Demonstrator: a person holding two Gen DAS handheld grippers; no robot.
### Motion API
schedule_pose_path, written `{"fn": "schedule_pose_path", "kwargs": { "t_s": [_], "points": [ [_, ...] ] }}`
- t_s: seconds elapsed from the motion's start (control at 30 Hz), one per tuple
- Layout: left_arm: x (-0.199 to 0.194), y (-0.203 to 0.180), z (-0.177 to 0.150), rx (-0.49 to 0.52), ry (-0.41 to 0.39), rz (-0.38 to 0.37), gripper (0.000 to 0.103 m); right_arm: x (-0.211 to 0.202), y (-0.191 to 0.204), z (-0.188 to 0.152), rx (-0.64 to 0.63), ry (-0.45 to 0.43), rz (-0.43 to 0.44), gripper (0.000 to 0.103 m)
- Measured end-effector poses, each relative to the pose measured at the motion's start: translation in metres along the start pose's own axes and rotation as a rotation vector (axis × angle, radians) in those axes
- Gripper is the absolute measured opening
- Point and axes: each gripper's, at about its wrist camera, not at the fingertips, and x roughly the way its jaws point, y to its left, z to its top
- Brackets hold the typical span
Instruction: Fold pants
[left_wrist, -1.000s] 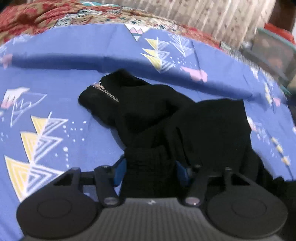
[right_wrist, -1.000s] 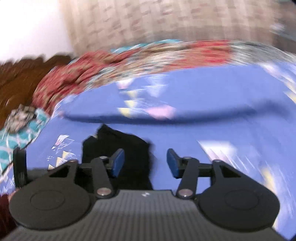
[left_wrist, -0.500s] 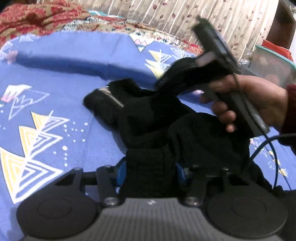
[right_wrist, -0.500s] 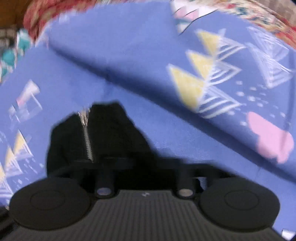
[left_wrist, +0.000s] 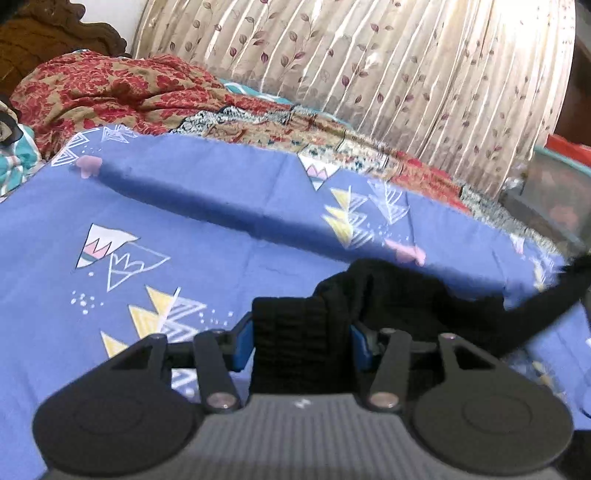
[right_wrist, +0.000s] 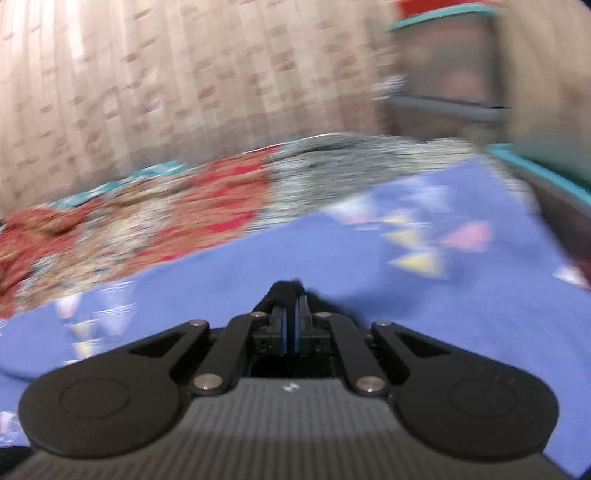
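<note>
The black pants hang lifted above a blue patterned bedsheet. My left gripper is shut on a thick ribbed band of the pants, which fills the space between its blue pads. From there the cloth stretches in a taut strip to the right edge of the left wrist view. In the blurred right wrist view my right gripper is shut on a thin edge of the black pants, which pokes out just past its blue pads. Most of the pants is hidden below both grippers.
A red floral blanket lies bunched at the bed's far side, under a leaf-print curtain. A teal-rimmed box stands off the bed's right edge. A dark wooden headboard is at far left.
The right gripper came in, shut on the pants and pulled away to the right. The left gripper rose with its hold, so the crumpled pile is now lifted and stretched.
</note>
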Motion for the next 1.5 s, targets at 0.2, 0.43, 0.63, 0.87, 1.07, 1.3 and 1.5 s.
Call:
{"fn": "schedule_pose_path", "kwargs": {
  "t_s": [0.2, 0.43, 0.63, 0.87, 1.07, 1.3, 1.5],
  "points": [
    [0.011, -0.013, -0.019, 0.046, 0.068, 0.084, 0.048, -0.011, -0.116, -0.074, 0.168, 0.176, -0.213, 0.013],
    [0.005, -0.002, -0.006, 0.033, 0.080, 0.108, 0.048, -0.023, -0.170, -0.127, 0.447, 0.233, -0.209, 0.016],
    [-0.003, 0.012, 0.014, -0.033, 0.029, 0.131, 0.048, -0.057, -0.194, -0.107, 0.400, 0.039, -0.425, 0.019],
    [-0.014, 0.026, 0.016, -0.070, 0.034, 0.112, 0.048, -0.038, -0.201, -0.082, 0.393, 0.086, -0.280, 0.053],
    [-0.015, 0.021, 0.019, -0.066, 0.031, 0.118, 0.048, 0.054, -0.169, -0.081, 0.509, 0.318, -0.185, 0.060],
    [-0.022, 0.023, 0.022, -0.075, 0.011, 0.106, 0.048, 0.114, -0.135, -0.089, 0.409, 0.352, -0.436, 0.020],
    [-0.029, 0.027, 0.023, -0.083, 0.012, 0.115, 0.048, 0.099, -0.161, -0.070, 0.458, 0.220, -0.360, 0.004]
  ]
}}
